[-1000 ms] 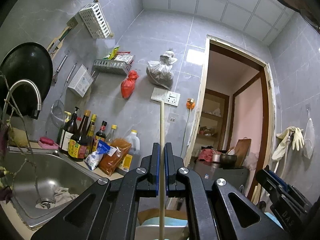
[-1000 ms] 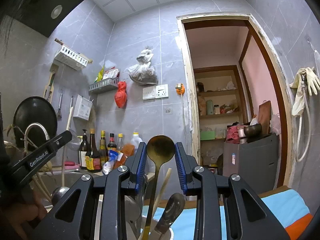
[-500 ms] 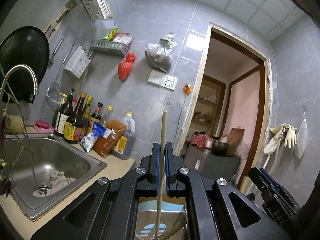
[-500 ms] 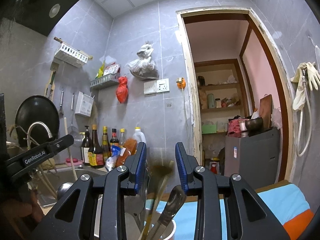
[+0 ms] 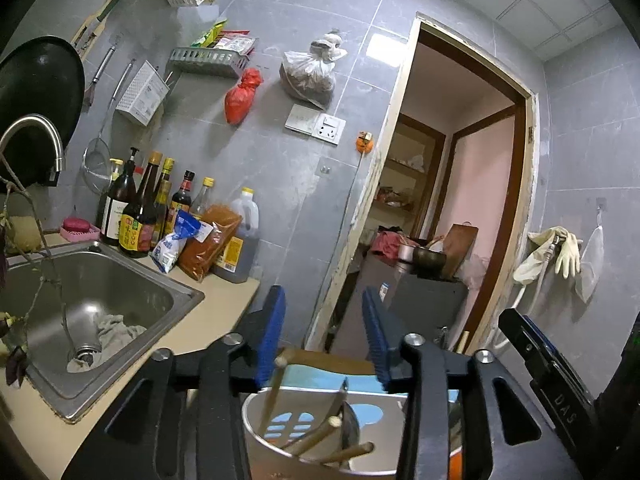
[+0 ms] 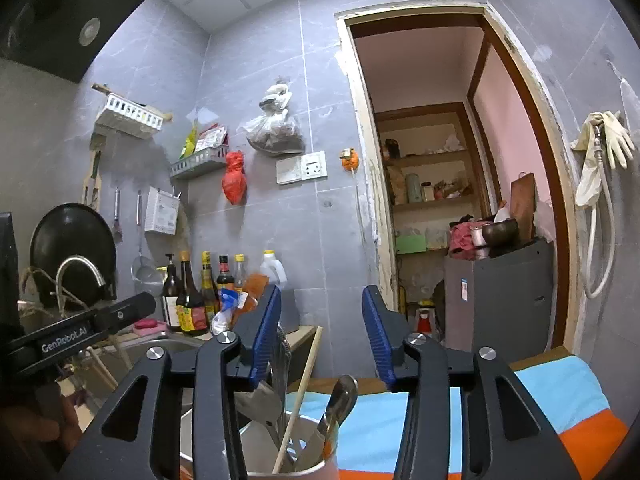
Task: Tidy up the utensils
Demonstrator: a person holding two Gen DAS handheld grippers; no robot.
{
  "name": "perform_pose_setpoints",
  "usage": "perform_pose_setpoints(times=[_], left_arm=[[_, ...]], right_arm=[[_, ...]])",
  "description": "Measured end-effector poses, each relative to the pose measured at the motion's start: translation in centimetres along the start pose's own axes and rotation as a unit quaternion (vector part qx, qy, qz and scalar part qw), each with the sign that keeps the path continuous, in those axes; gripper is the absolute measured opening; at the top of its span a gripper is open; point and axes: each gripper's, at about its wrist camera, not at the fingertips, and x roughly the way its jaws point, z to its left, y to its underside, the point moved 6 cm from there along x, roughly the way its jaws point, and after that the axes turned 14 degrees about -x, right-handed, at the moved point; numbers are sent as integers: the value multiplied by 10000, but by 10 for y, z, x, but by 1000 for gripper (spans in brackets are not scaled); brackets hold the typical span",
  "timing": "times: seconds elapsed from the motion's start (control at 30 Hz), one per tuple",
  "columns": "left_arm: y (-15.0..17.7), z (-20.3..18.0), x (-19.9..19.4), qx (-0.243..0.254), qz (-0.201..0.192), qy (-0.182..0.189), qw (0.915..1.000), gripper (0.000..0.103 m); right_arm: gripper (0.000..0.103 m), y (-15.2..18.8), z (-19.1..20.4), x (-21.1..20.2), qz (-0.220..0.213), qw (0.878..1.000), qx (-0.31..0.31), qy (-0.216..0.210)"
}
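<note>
My left gripper (image 5: pixel 324 338) hangs over a metal utensil holder (image 5: pixel 247 410), its jaws opening. A wooden chopstick (image 5: pixel 275 380), blurred, drops past the left blue pad into the holder and is not gripped. More chopsticks (image 5: pixel 320 436) and a metal utensil (image 5: pixel 345 408) lean inside. My right gripper (image 6: pixel 321 336) is also above the holder (image 6: pixel 326 446), jaws opening with nothing between the pads. Below it stand a chopstick (image 6: pixel 301 396), a metal handle (image 6: pixel 341 400) and a flat metal utensil (image 6: pixel 260 400).
A steel sink (image 5: pixel 100 280) with a rag and a faucet (image 5: pixel 36 136) lies to the left, with sauce bottles (image 5: pixel 140 208) behind it. A blue and orange cloth (image 6: pixel 540 408) lies under the holder. An open doorway (image 6: pixel 440 200) and grey cabinet (image 6: pixel 500 292) are ahead.
The left jaws were shut on an upright chopstick and have parted, and it is falling into the holder. The right jaws widened and the ladle between them sank out of sight.
</note>
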Motion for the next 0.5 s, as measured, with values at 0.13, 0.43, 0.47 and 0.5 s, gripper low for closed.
perform_pose_setpoints(times=[0.13,0.43,0.47,0.5], left_arm=[[-3,-7,-4,60,108,-2,9999,46],[-6,-26,-19,193,513,-138,9984,81],[-5,-28,-21,229,616,-159,9977,84],[-4,-31,-24,259,701,-201,9970,88]], right_arm=[[51,-4,-5,-7,130,9999,51,54],[69,-12,-24,-34,621,9973,213,325],[71,-14,-26,-39,682,9968,207,355],[73,-14,-27,-42,726,9964,210,378]])
